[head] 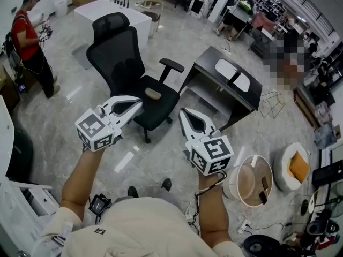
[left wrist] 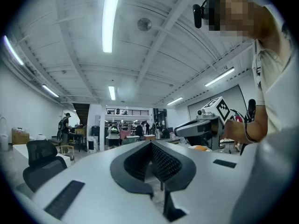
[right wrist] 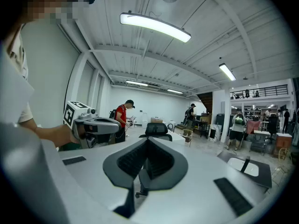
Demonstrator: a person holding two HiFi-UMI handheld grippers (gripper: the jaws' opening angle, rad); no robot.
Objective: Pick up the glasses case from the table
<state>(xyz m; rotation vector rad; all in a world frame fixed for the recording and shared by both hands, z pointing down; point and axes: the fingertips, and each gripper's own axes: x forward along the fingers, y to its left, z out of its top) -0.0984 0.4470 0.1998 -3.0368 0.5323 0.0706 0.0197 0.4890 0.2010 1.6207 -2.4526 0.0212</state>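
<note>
A small dark table [head: 211, 63] stands ahead and to the right on the floor. On it lies the white glasses case [head: 226, 68], with a second white oval piece [head: 241, 82] beside it. The right gripper view shows the white case [right wrist: 246, 167] at the far right on the table [right wrist: 261, 174]. Both grippers are held up in the air, well short of the table. My left gripper [head: 140, 104] [left wrist: 150, 143] is shut and empty. So is my right gripper [head: 182, 112] [right wrist: 147, 140]. Each gripper shows in the other's view: the right gripper's body [left wrist: 205, 125], the left gripper's body [right wrist: 93, 124].
A black office chair [head: 126, 63] stands between me and the table, with a small tan object [head: 153, 94] on its seat. A person in red [head: 27, 36] stands far left. A round white bin [head: 252, 181] and cables lie at lower right. A white table [head: 110, 12] is behind the chair.
</note>
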